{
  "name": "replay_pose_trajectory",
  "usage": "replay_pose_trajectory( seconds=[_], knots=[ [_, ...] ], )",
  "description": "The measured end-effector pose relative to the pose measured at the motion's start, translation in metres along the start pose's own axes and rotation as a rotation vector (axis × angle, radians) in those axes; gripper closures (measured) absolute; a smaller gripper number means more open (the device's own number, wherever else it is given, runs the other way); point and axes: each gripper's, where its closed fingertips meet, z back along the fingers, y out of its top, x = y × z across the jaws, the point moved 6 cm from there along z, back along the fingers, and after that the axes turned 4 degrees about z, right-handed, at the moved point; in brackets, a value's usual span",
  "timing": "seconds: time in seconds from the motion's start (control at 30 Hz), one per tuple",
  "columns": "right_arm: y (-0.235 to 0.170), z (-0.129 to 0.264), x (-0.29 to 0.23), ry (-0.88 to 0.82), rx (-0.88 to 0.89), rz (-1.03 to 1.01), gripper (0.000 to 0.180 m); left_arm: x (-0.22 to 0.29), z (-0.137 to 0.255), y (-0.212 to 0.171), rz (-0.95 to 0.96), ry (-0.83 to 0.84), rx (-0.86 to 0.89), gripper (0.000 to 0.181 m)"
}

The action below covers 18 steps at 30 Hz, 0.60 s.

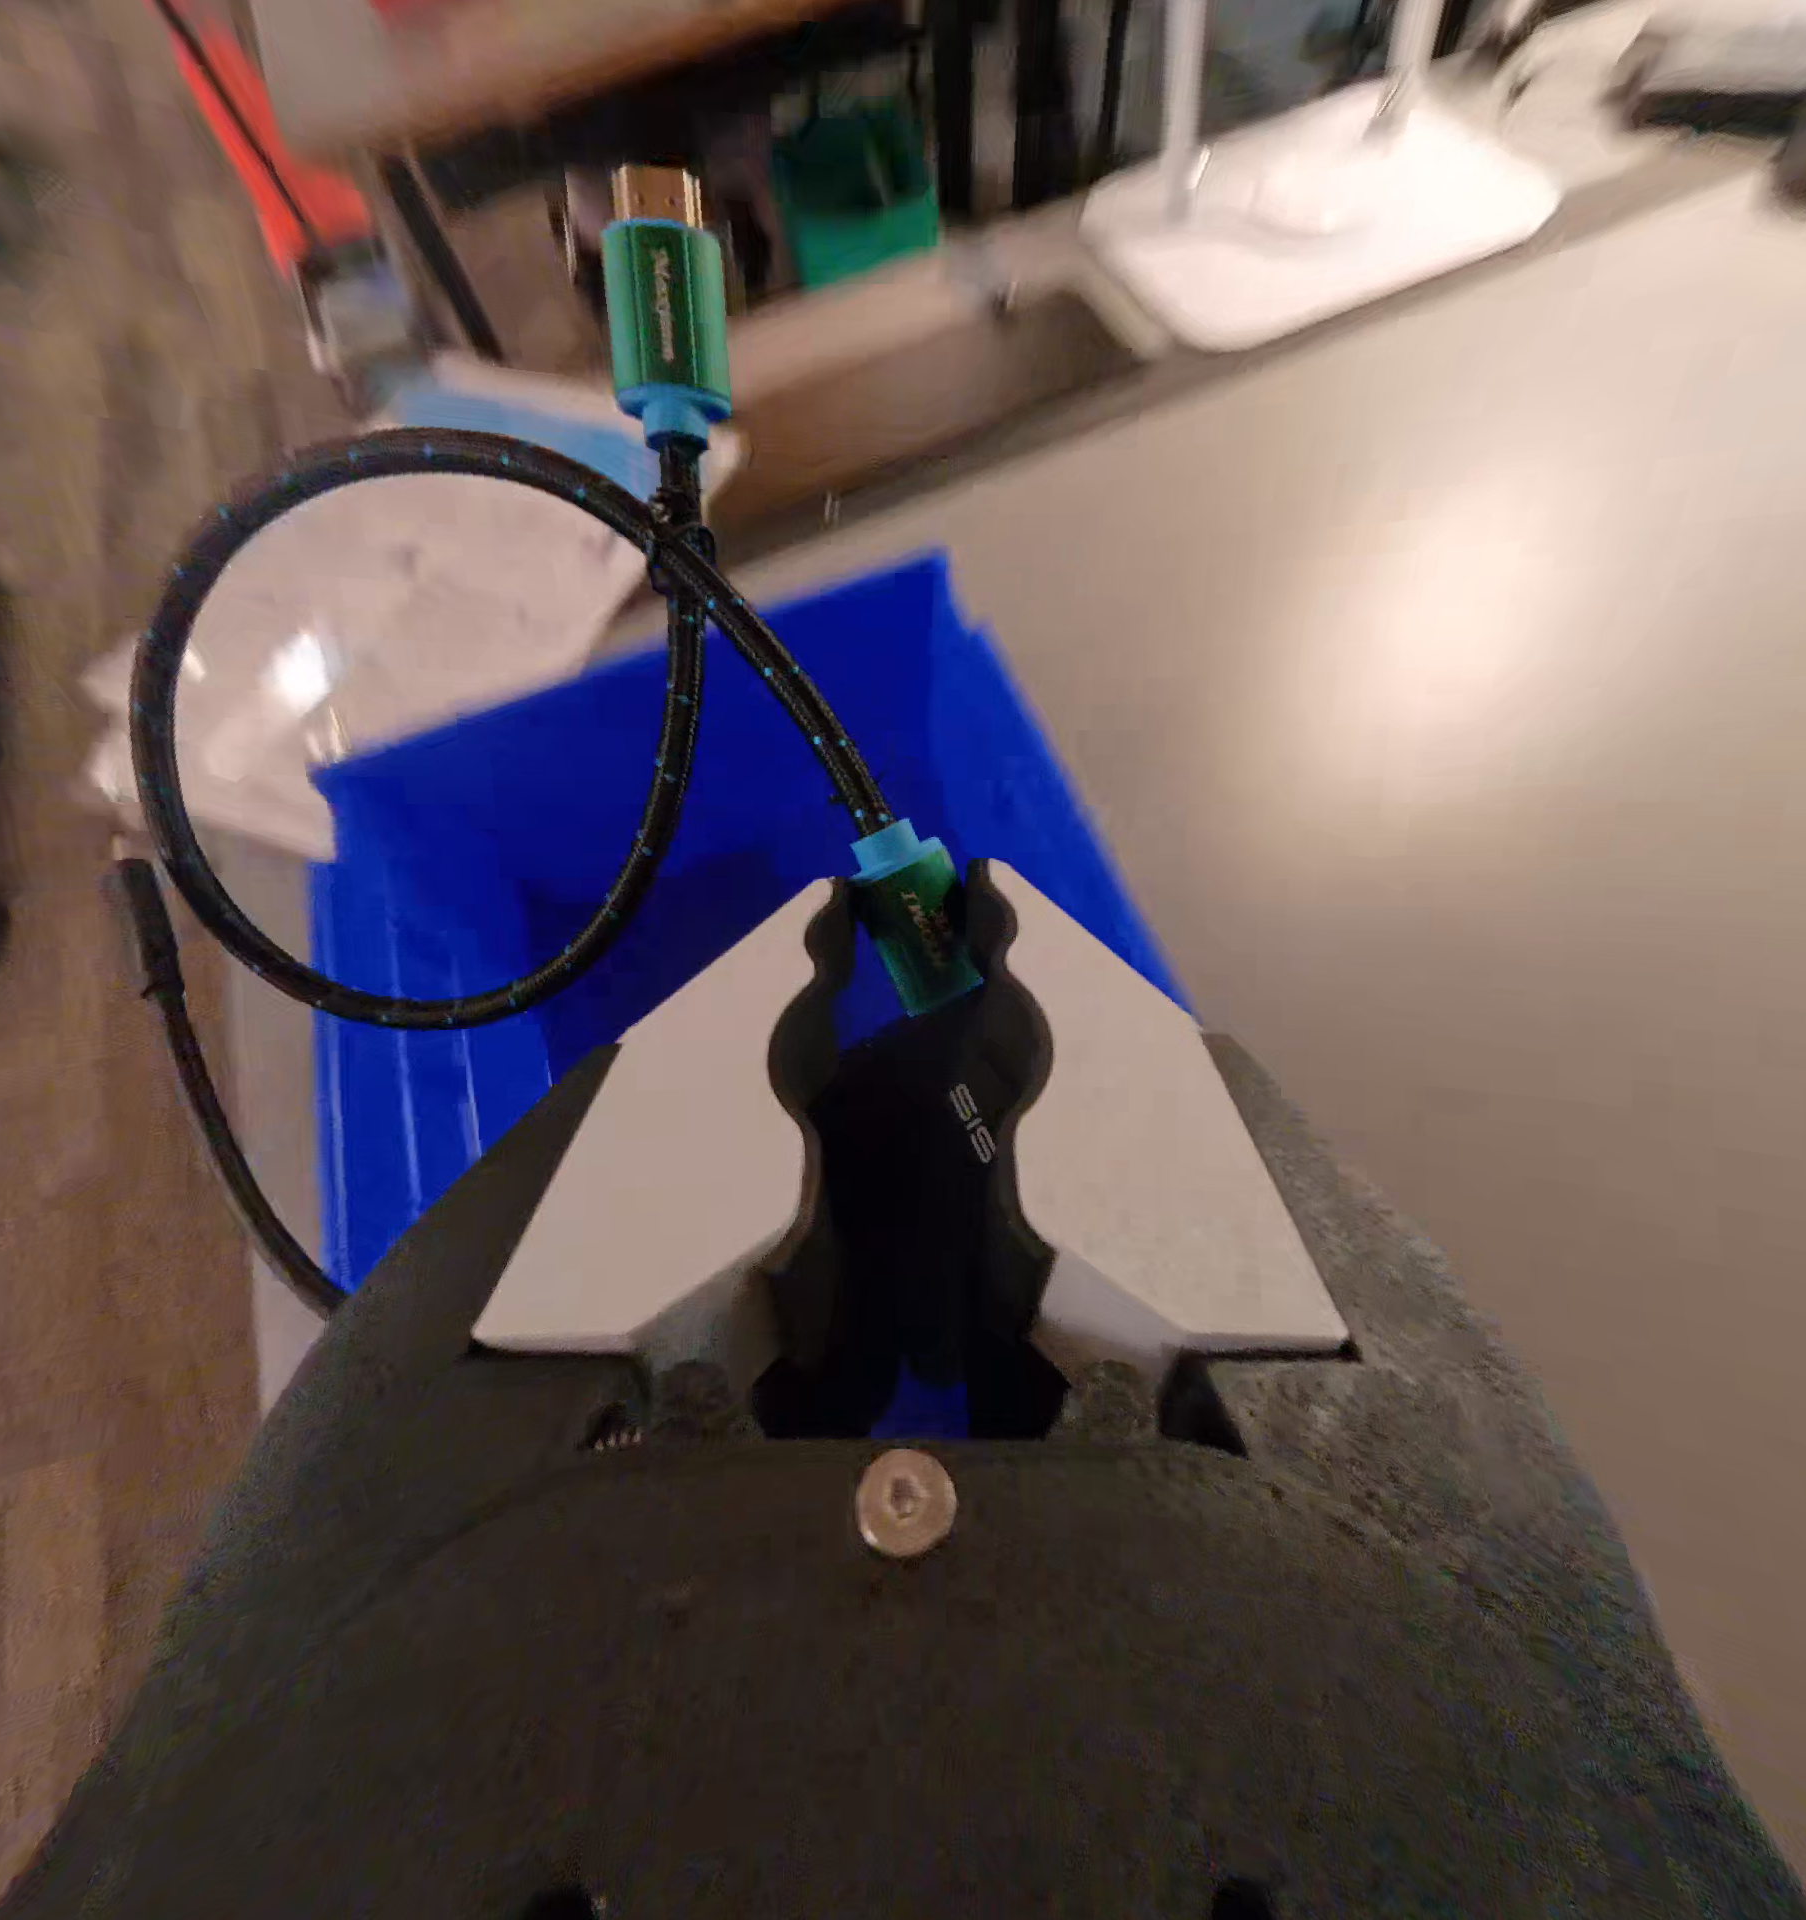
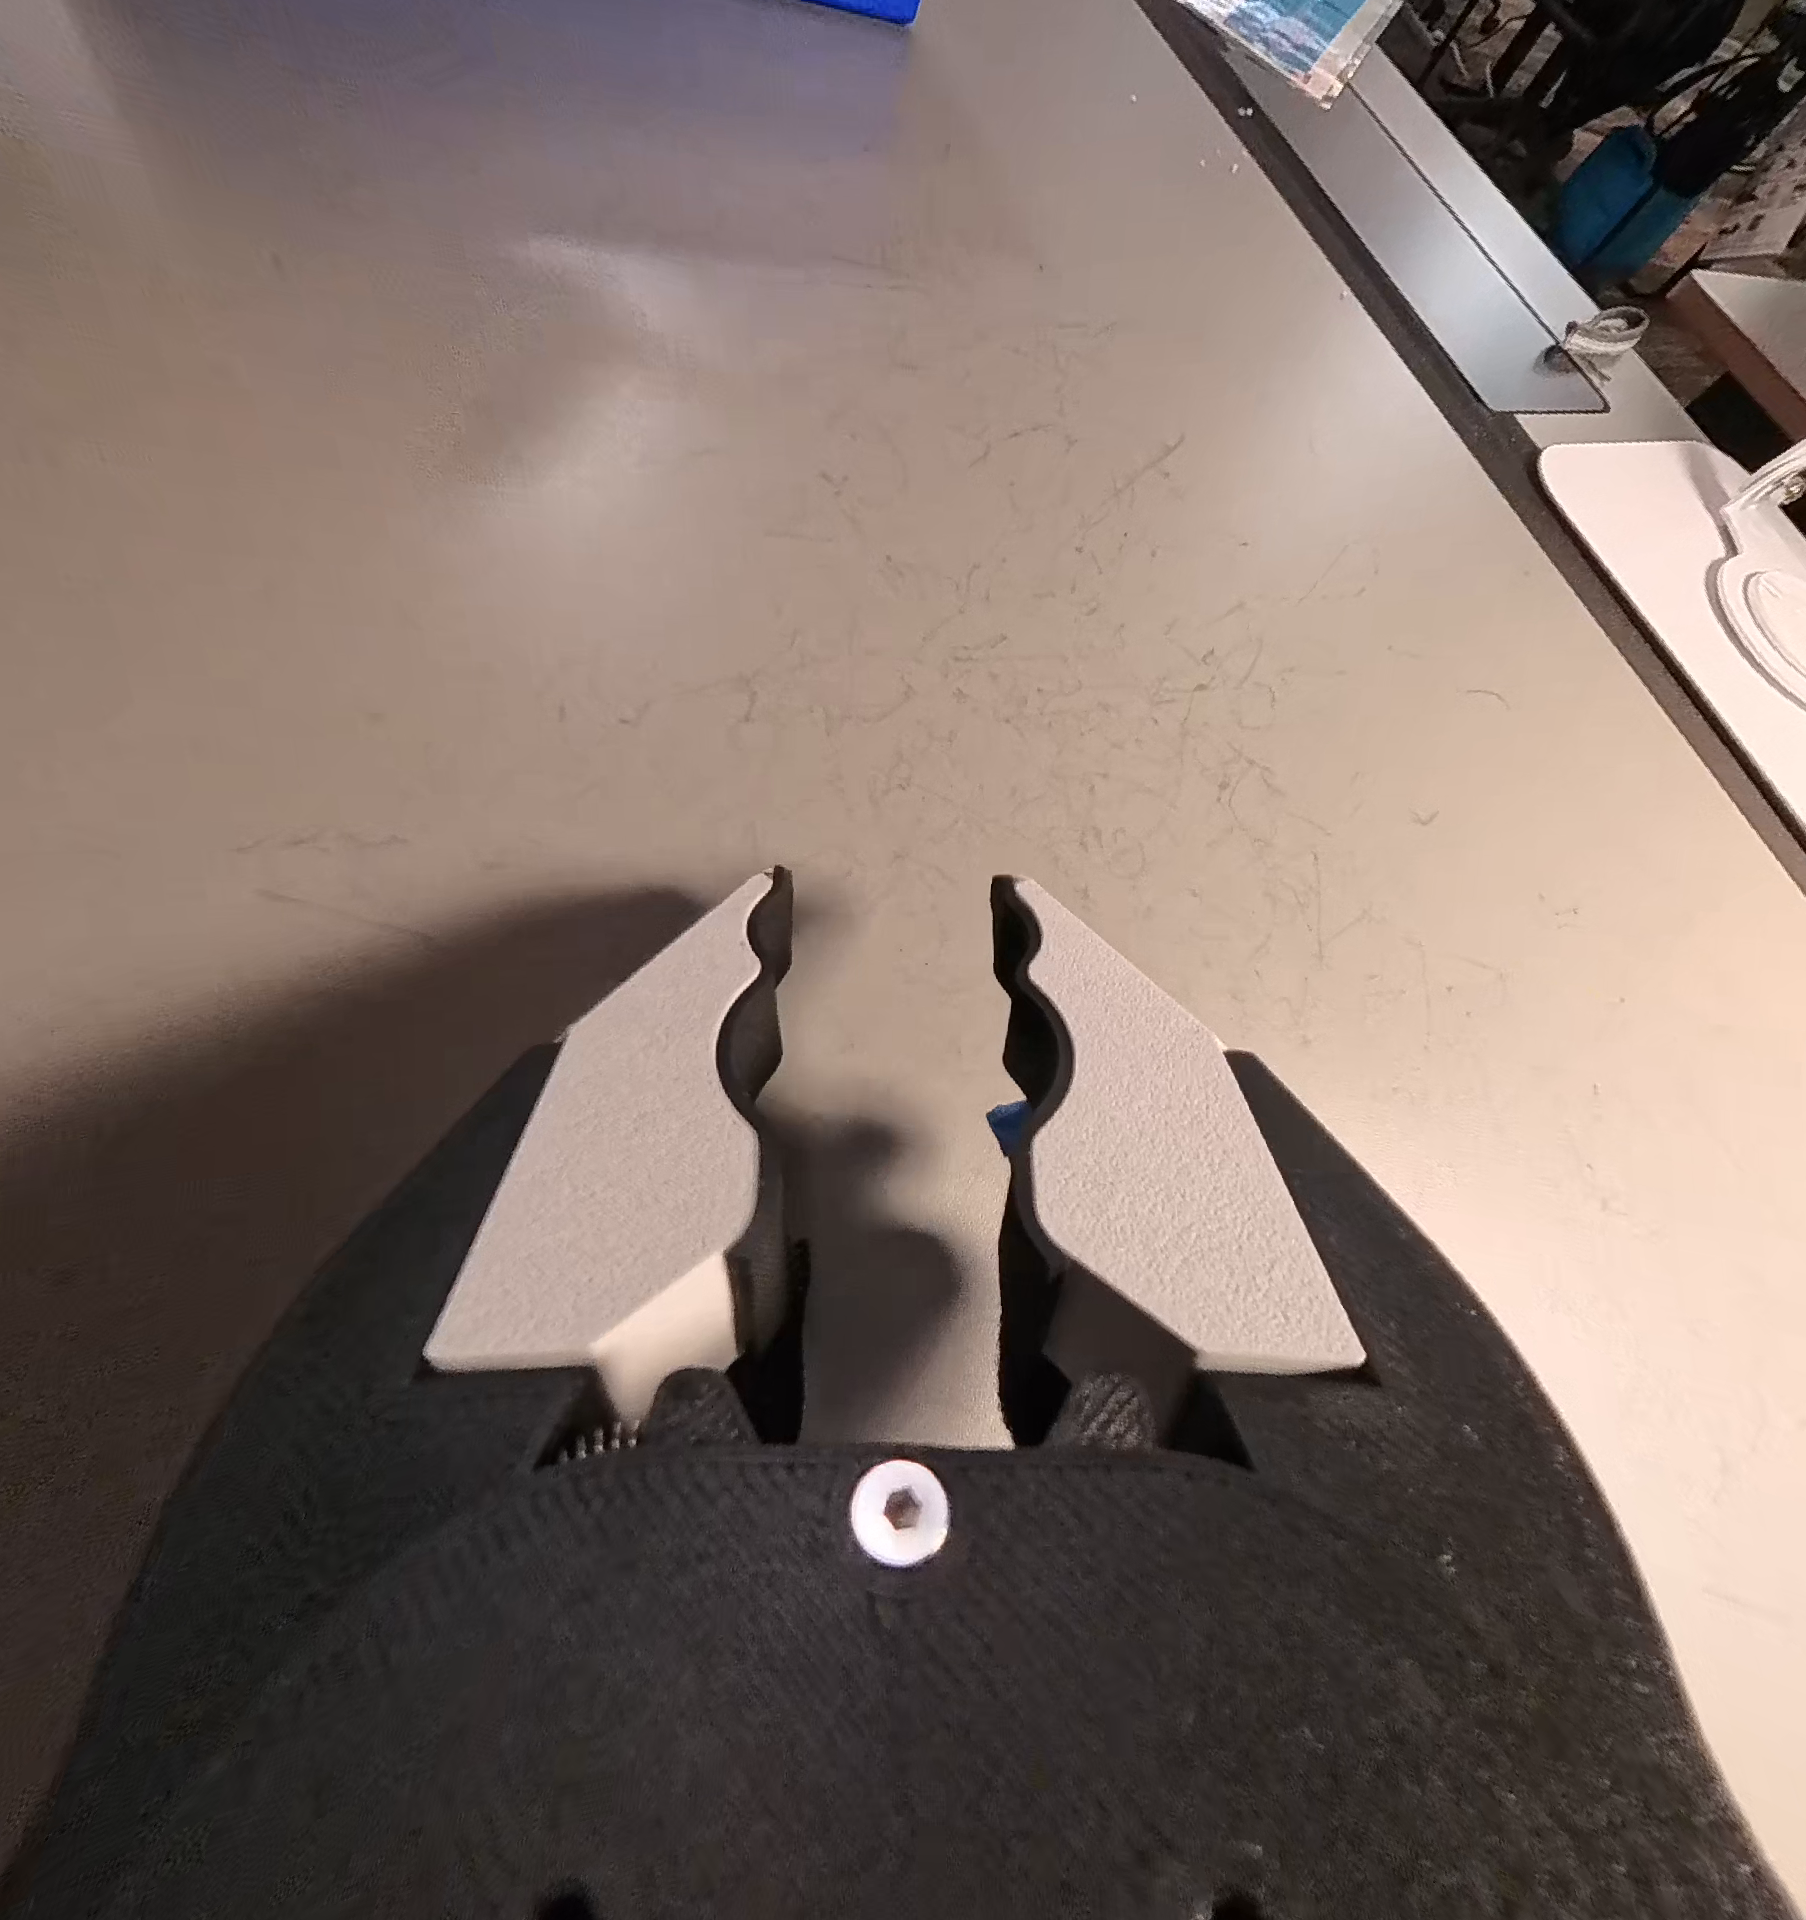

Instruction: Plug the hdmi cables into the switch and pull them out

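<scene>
- hdmi cable (image 1: 411, 997) is up in the air over the blue bin (image 1: 587, 831), one plug pinched in the left gripper and the rest hanging free.
- table (image 2: 670, 520), a pale grey top, is the biggest thing around; it runs off to the right of the blue bin, and in the right wrist view it is scuffed with fine scratches.
- the blue bin stands on the table near its left edge, right under the held cable, open side up.
- left gripper (image 1: 904, 883) hovers over the near side of the bin, its two grey fingers closed tight on a green plug (image 1: 914, 940), which sits tilted between the black pads.
- right gripper (image 2: 891, 883) hangs low over bare table well away from the bin, of which only a blue corner (image 2: 868, 8) peeks in at the top of its view; its fingers stand apart with nothing between them, and a small scrap of blue sticks to the inner face of the right finger (image 2: 1005, 1124).
- the braided black cord with blue flecks makes one full loop out to the left of the bin and crosses itself above the bin's far wall.
- the free plug (image 1: 665, 301), green with a blue collar, points upward beyond the bin, its gold metal tip bare.
- a second dark cable (image 1: 192, 1091) dangles just left of the bin, off the table's edge.
- the switch is something i cannot pick out for sure; a dark shape sits deep between the left gripper's fingers.
</scene>
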Motion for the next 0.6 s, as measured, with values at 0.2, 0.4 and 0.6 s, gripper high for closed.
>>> replay_pose_trajectory(
  seconds=[0.2, 0.4, 0.6],
  knots=[
    [0.028, 0.012, 0.004, 0.005, 0.239, -0.041, 0.139, 0.124, 0.028, 0.075, -0.298, -0.264, 0.180, 0.160],
    [0.081, 0.053, 0.021, -0.257, 0.384, 0.369, 0.139, 0.270, -0.059, 0.068, -0.478, -0.592, 0.058, 0.159],
    [0.047, 0.041, 0.030, -0.435, 0.123, 0.923, 0.135, 0.353, -0.143, 0.030, -0.543, -0.794, -0.098, 0.159]
  ],
)
